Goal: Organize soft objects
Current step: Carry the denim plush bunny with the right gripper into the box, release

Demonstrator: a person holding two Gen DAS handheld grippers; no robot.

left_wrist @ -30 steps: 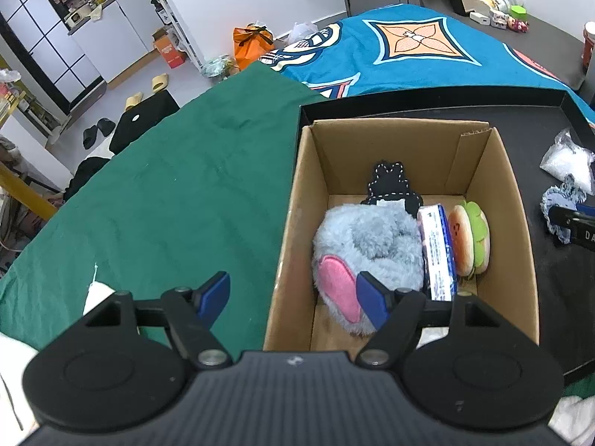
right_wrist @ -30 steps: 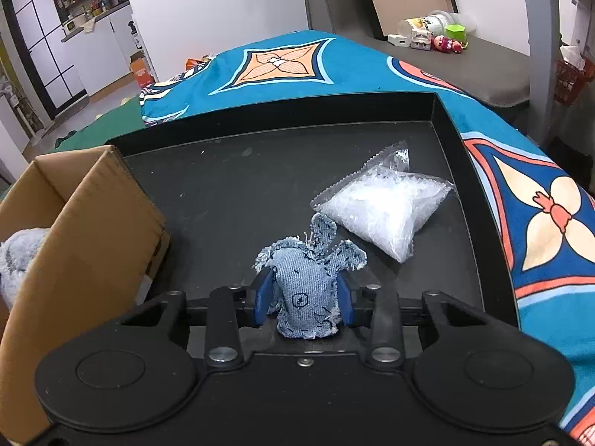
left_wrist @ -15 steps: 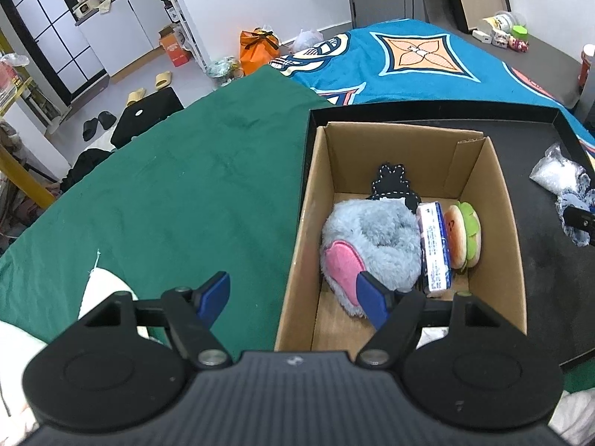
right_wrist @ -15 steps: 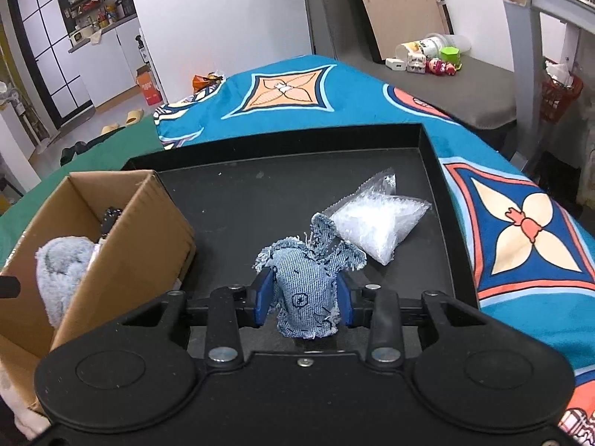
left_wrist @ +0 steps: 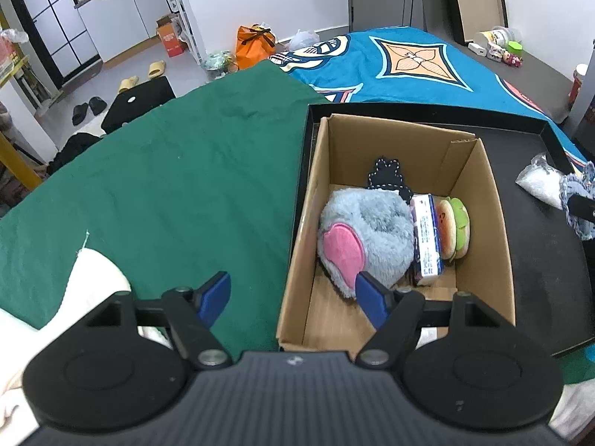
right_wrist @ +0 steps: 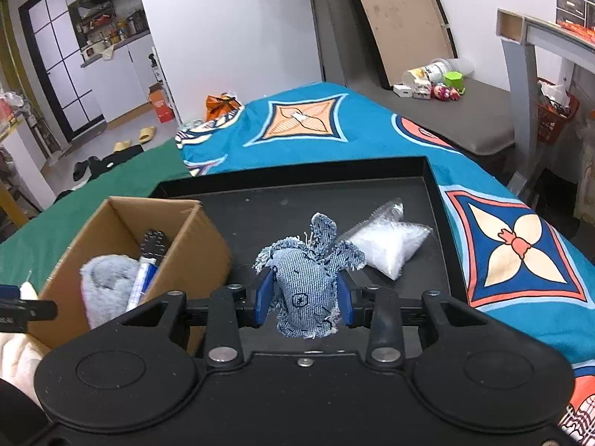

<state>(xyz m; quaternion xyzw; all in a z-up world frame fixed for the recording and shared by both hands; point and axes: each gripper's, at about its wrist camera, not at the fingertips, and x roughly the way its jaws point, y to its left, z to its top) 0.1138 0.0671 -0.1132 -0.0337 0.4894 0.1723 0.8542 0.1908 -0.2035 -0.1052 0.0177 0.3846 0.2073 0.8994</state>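
Note:
My right gripper (right_wrist: 303, 303) is shut on a frayed denim soft toy (right_wrist: 306, 282) and holds it in the air above the black tray (right_wrist: 282, 212); the toy also shows at the right edge of the left wrist view (left_wrist: 578, 204). A cardboard box (left_wrist: 479, 200) stands on the tray's left side. It holds a grey-blue plush with a pink ear (left_wrist: 366, 234), a blue-white packet (left_wrist: 425, 238), a burger plush (left_wrist: 453, 228) and a black stitched piece (left_wrist: 386, 174). My left gripper (left_wrist: 293, 299) is open and empty, straddling the box's near left wall.
A clear bag of white filling (right_wrist: 386, 241) lies on the tray right of the box. A green cloth (left_wrist: 167, 186) covers the table to the left, a blue patterned cloth (right_wrist: 513, 245) to the right. White fabric (left_wrist: 93, 282) lies at the near left.
My right gripper has lifted the denim toy up off the tray and back, so the box now shows from above. My left gripper has pulled back and up a little, still open.

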